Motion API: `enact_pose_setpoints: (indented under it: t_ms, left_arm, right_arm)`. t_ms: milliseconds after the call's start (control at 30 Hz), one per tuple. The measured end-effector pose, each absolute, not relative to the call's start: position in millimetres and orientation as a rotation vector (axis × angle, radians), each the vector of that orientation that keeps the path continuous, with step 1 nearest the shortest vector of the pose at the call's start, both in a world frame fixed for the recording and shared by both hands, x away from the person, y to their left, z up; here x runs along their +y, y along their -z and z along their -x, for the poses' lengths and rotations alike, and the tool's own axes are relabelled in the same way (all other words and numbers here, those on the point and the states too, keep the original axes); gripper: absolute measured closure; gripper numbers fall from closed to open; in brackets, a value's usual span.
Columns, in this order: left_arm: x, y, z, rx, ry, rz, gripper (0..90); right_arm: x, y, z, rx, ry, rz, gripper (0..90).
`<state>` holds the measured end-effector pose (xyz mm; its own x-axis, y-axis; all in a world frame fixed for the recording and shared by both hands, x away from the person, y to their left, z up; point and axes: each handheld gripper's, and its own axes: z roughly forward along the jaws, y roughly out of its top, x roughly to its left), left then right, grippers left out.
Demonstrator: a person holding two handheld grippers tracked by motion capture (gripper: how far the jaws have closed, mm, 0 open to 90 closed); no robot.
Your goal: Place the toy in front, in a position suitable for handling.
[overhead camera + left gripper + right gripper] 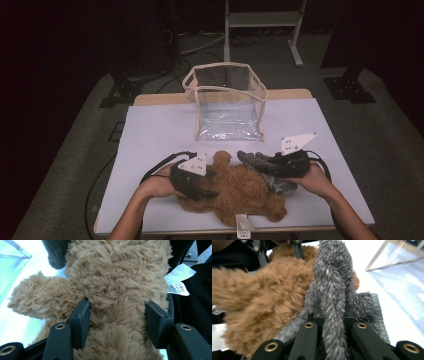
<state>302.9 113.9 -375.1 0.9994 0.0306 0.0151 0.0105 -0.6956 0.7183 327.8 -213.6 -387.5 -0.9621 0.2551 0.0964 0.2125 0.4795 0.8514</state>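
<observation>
left gripper [202, 184]: jaws clamped on brown teddy bear [117, 282] | right gripper [270, 164]: jaws pinching grey plush toy [332, 290] | clear bag [227, 102]: upright behind

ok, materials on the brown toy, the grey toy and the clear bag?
Brown toy: looks like curly synthetic plush, matte; the pile gives between the left gripper's jaws. Grey toy: shaggier plush with flat, flecked fibres, pinched in the right gripper. Clear bag: seemingly transparent vinyl film, glossy, with beige fabric-like edge binding.
</observation>
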Motion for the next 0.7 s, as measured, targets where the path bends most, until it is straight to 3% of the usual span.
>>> enact_pose_setpoints:
  t_ms: [133, 367, 700]
  left_arm:
    - [115, 376, -303, 0.036, -0.043, -2.337, 43.8]
    - [121, 377, -304, 0.074, -0.052, -2.316, 44.0]
    - [124, 378, -306, 0.099, -0.056, -2.309, 44.1]
  right_arm:
    - [-224, 400, -328, 2.661, -1.551, -0.488, 80.1]
    - [-218, 377, -326, 2.631, -1.558, -0.420, 80.0]
    - [-231, 397, -327, 2.654, -1.519, -0.507, 80.1]
